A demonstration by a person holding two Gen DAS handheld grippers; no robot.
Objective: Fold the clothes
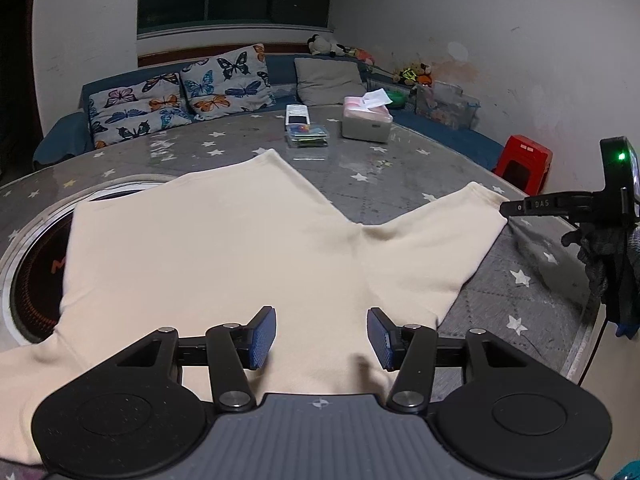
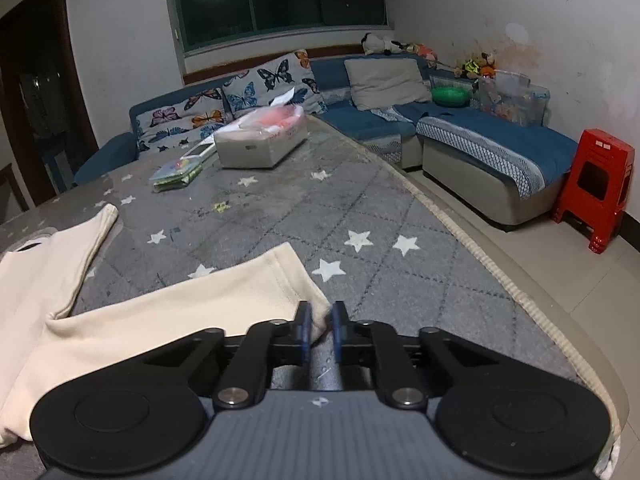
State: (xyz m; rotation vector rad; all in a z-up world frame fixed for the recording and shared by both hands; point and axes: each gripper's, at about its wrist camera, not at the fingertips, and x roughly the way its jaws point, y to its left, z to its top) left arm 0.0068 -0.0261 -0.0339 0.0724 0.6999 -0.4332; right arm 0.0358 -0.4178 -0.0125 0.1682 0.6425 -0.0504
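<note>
Cream shirt (image 1: pixel 208 248) is lying spread flat on the bench (image 1: pixel 400 168), front or back up I can't tell, both sleeves angling out from the body. No fold is showing in it.

Right tool (image 2: pixel 320 326) is closing on the near corner of the right sleeve cuff (image 2: pixel 292 280): blue pads (image 2: pixel 304 328) are nearly together with a bit of cream fabric between them. Looks like a pinch, though the cloth there is blurred. In the left view the same tool is sitting at the end of that sleeve. Grabbing at the cuff makes sense: it's the far end of the sleeve, so lifting it gives control of the whole length for swinging it over the body.

Left tool (image 1: pixel 322 338) is hovering over the lower body of the shirt, pads spread wide, gripping nothing. My guess is it's positioned there to pin or steady the cloth while the sleeve moves.

Fabric is looking soft and fairly thick, like a sweatshirt knit. Mostly smooth, with shallow creases at the armpit where the sleeve meets the body. Hemmed cuffs. Left side of the shirt is draping over a round inset (image 1: pixel 36 264) in the bench.

Judgement: a sleeve fold is being set up.
</note>
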